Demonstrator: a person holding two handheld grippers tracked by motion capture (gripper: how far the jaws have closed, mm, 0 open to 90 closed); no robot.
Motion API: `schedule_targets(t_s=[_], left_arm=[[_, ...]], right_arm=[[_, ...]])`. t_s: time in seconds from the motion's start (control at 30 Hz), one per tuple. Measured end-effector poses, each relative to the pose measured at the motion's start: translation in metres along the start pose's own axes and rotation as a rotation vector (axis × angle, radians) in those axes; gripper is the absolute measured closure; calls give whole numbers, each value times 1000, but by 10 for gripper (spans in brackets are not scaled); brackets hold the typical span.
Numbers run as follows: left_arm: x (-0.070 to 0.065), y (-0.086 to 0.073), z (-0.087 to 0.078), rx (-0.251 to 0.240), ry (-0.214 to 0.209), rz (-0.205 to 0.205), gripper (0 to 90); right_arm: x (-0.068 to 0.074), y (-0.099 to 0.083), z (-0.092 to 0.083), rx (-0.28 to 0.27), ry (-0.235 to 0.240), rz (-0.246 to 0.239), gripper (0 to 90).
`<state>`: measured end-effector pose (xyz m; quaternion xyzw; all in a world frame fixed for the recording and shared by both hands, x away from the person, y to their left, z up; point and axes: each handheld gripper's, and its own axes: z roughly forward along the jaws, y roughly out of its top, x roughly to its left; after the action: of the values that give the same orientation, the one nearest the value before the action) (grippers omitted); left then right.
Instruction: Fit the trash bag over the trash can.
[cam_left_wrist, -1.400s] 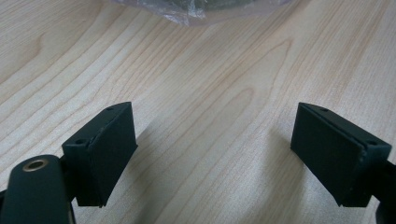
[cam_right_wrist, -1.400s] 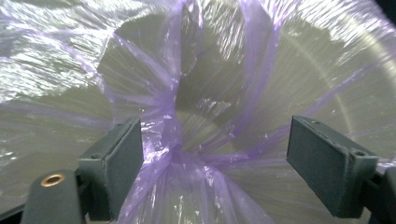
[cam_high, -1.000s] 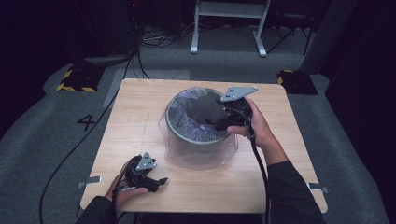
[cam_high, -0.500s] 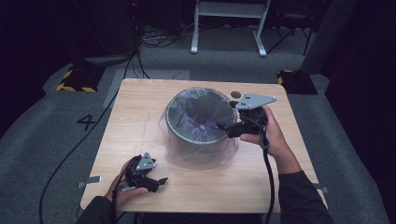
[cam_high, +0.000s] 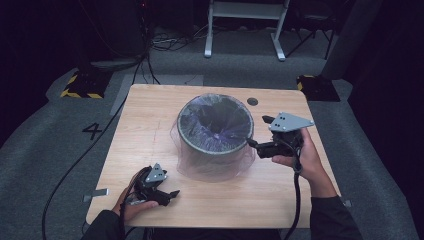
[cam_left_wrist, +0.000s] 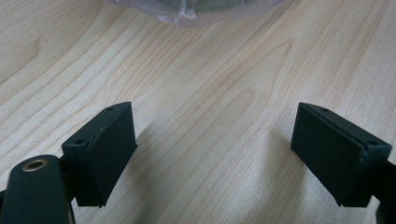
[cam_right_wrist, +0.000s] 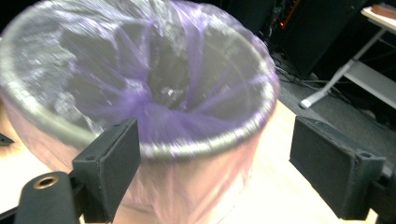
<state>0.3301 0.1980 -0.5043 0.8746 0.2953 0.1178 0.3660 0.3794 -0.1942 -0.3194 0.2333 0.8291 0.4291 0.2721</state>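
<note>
The right gripper (cam_high: 256, 145) has been drawn away from the top of the bin (cam_high: 215, 129) within the last second and is now held just beside its right wall, over the table (cam_high: 150, 115). Its jaws are spread wide and nothing is held between them; in the right gripper view the rim and the purple bag (cam_right_wrist: 177, 107) are seen beyond the jaws, not between the pads. This suggests that the bag has been let go (it lines the inside and is folded over the rim, down the outer wall), so the lining seems nearly finished.

The left gripper (cam_high: 172, 194) has been kept in place at the near left edge, also wide open and empty. The bin stands upright in the middle of the table.

Counted: one bin, one bag, two grippers, one table.
</note>
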Motion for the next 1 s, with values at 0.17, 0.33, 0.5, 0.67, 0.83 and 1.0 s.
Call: schedule_targets(t_s=[0.17, 0.33, 0.5, 0.67, 0.83, 1.0], left_arm=[[0, 0, 0, 0, 0, 0, 136], [0, 0, 0, 0, 0, 0, 136], [0, 0, 0, 0, -1, -1, 136], [0, 0, 0, 0, 0, 0, 136], [0, 0, 0, 0, 0, 0, 136], [0, 0, 0, 0, 0, 0, 136]], right_arm=[[-4, -16, 0, 42, -26, 5, 161], [-8, -33, 1, 52, -24, 29, 161], [-11, -51, 4, 90, -36, 42, 161], [-11, -74, 11, 139, -43, 48, 161], [-8, -101, 19, 193, -29, 66, 162], [-5, -130, 24, 236, -13, 108, 161]])
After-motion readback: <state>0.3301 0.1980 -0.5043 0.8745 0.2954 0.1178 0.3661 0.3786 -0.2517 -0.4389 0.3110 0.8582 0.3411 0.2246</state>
